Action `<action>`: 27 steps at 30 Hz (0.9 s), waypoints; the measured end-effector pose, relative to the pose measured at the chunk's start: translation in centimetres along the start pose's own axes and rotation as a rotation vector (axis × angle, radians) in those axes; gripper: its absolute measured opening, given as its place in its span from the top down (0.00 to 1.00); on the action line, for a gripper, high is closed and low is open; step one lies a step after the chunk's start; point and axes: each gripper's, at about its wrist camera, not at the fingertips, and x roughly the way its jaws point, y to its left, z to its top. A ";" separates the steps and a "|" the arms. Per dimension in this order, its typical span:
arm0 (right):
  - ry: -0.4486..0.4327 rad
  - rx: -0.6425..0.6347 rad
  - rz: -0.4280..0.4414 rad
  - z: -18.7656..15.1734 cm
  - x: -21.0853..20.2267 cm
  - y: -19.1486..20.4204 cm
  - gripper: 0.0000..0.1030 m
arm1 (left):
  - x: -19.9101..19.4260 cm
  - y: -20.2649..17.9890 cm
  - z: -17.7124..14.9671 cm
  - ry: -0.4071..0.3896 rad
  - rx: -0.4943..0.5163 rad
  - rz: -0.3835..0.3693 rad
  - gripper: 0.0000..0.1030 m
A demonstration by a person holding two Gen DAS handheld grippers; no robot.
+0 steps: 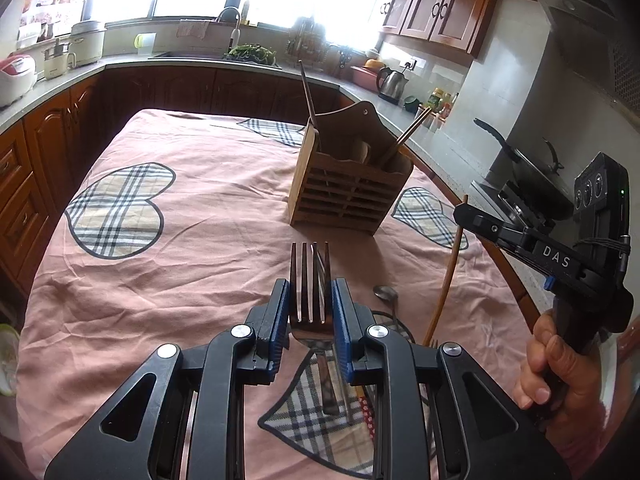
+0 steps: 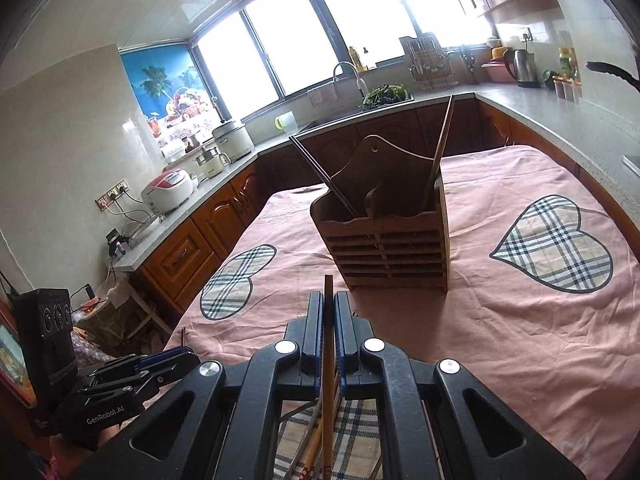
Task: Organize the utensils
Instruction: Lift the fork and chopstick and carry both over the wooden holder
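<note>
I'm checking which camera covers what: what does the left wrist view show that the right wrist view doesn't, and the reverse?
Only the left wrist view shows the fork clamped in the left gripper, a spoon lying on the pink cloth, and the hand holding the right gripper's handle. Only the right wrist view shows the right gripper shut on a wooden chopstick close up, plus the blue poster. Both show the wooden utensil holder with chopsticks standing in it, and the sink counter.

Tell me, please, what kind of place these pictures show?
Most likely a home kitchen. A grey stone countertop with a sink under a curved metal tap runs below brown wooden cabinets, and a steel electric kettle and a white-and-red rice cooker stand on it.
</note>
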 end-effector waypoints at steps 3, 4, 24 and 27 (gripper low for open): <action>-0.017 0.000 -0.003 0.2 -0.7 0.0 0.95 | -0.7 0.1 0.5 -0.035 -0.005 -0.006 0.81; -0.024 -0.001 -0.005 0.3 -0.9 0.0 0.95 | -1.0 0.1 0.7 -0.045 -0.006 -0.005 0.81; -0.112 0.007 -0.020 2.1 -3.1 -0.7 0.95 | -2.1 0.6 4.8 -0.154 -0.034 -0.018 0.81; -0.127 0.007 -0.023 2.7 -3.3 -0.8 0.95 | -2.1 0.6 5.7 -0.173 -0.034 -0.020 0.81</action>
